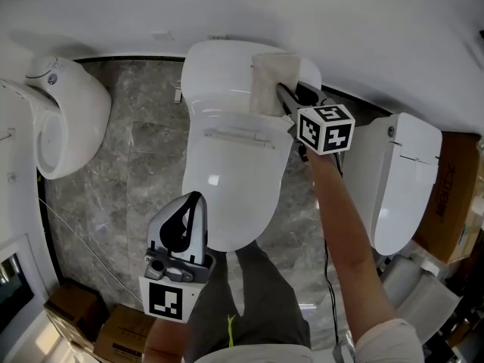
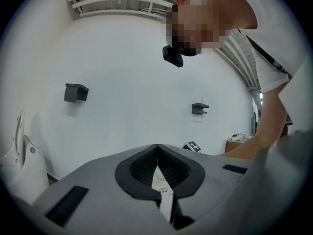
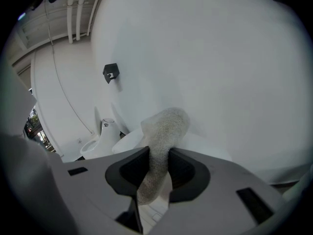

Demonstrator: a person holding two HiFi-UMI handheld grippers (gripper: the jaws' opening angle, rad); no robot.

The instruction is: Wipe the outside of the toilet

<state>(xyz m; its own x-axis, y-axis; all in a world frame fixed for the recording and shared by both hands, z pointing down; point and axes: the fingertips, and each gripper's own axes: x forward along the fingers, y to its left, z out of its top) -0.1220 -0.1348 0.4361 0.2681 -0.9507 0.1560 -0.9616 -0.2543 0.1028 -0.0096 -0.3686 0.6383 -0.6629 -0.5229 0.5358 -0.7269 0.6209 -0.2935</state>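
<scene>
toilet (image 1: 234,165): one cloth (image 1: 268,80) pinched in right claw (image 1: 283,93); left claw (image 1: 196,200) closed.

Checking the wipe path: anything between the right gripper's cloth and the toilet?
Nothing visible. The right gripper is shut on the cloth, which sits over the rear top of the toilet; contact can't be confirmed. The left gripper, shut and empty, hangs over the lid's front end, clear of that path.

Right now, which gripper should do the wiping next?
Right, probably. The right gripper holds the cloth on top of the toilet; the left gripper is shut, empty and farther back.
</scene>
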